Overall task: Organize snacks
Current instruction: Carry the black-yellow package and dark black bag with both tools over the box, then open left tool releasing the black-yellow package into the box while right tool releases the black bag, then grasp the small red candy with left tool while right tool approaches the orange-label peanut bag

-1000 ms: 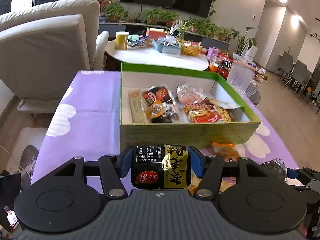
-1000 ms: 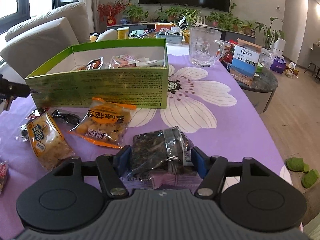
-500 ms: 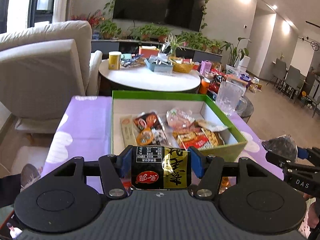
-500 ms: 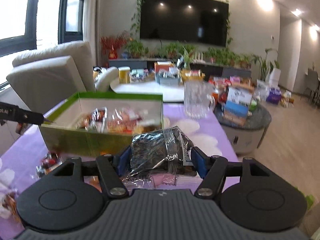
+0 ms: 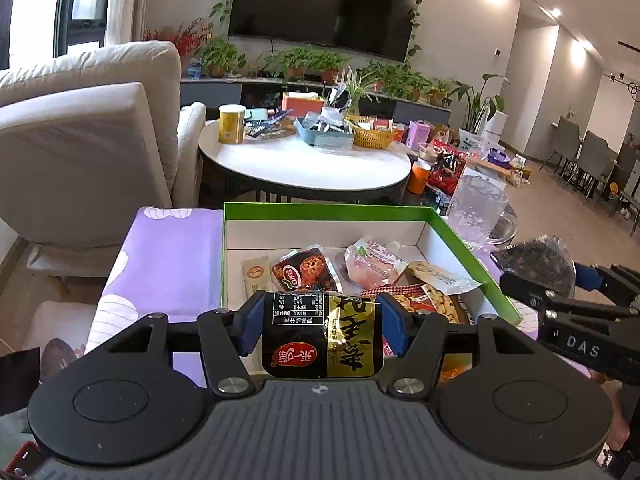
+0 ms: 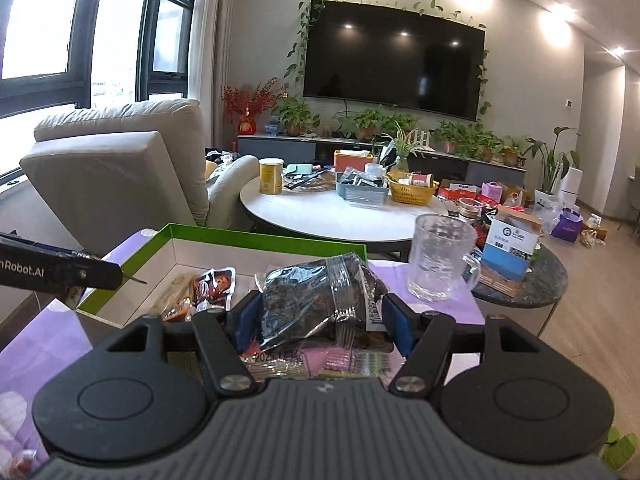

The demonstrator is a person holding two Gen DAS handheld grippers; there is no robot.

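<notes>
Green box (image 5: 472, 256) sits nearer below both tongs, each still clamping its snack packet.

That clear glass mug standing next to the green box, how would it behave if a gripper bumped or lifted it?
The glass mug looks thick-walled, so probably heavy for its size and rigid. It stands upright and looks empty, tall for its base, so a sideways bump might tip it. Smooth glass may slip between pads; its handle is likely the safer hold.

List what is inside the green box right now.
In the green box: a tan sachet, a dark red pouch, a pink spouted pouch, a beige packet and a peanut bag. The black-and-gold packet in the left tongs hides the box's near part.
</notes>
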